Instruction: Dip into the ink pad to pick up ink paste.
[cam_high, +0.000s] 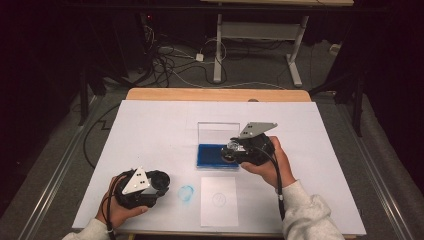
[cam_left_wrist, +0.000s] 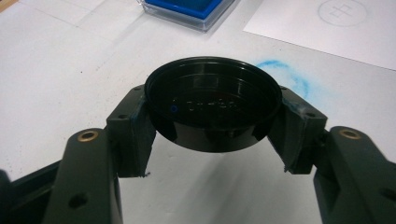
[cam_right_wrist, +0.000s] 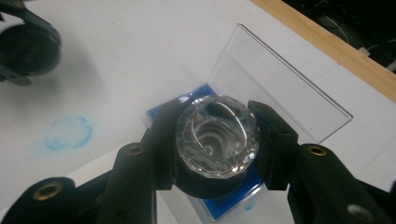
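**Two grippers, each closed on one part of a stamp**

At the left we see the left gripper (cam_high: 159, 182) low over the white sheet (cam_high: 150, 130), its jaws clamped on a round black cap (cam_left_wrist: 212, 103). Just beside it lies a blue ink smudge (cam_high: 186, 193). Further right, the right gripper (cam_high: 231, 151) grips a faceted clear stamp (cam_right_wrist: 217, 133) above the blue ink pad (cam_high: 209, 155), whose transparent lid (cam_high: 217, 133) stands open.
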